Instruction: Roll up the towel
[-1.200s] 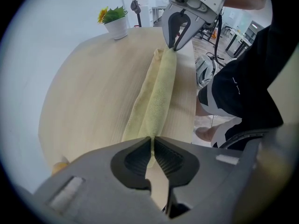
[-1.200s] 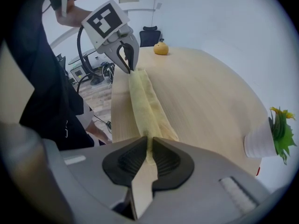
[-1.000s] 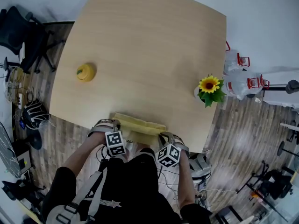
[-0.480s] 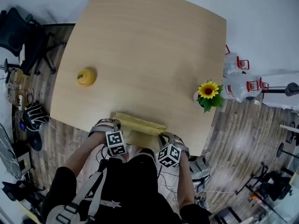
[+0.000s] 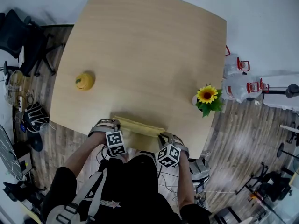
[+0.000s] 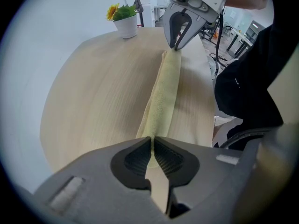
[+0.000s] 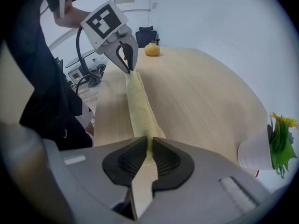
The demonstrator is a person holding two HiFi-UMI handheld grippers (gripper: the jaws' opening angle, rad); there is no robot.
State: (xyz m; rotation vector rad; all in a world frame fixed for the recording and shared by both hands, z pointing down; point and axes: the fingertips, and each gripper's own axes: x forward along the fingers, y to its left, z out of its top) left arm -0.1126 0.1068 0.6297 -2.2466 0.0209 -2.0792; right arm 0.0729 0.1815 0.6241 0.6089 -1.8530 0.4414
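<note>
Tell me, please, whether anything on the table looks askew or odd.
Nothing stands out: the towel lies as a straight, narrow strip near the table edge, left gripper and right gripper pinching its ends.

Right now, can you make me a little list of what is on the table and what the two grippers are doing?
table: light wood
towel: yellow, a long narrow strip along the near edge
left gripper: shut on the towel's left end
right gripper: shut on the towel's right end
flower: a sunflower in a white pot, near the right edge
yellow thing: small and round like a fruit, on the left side, apart from the towel
</note>
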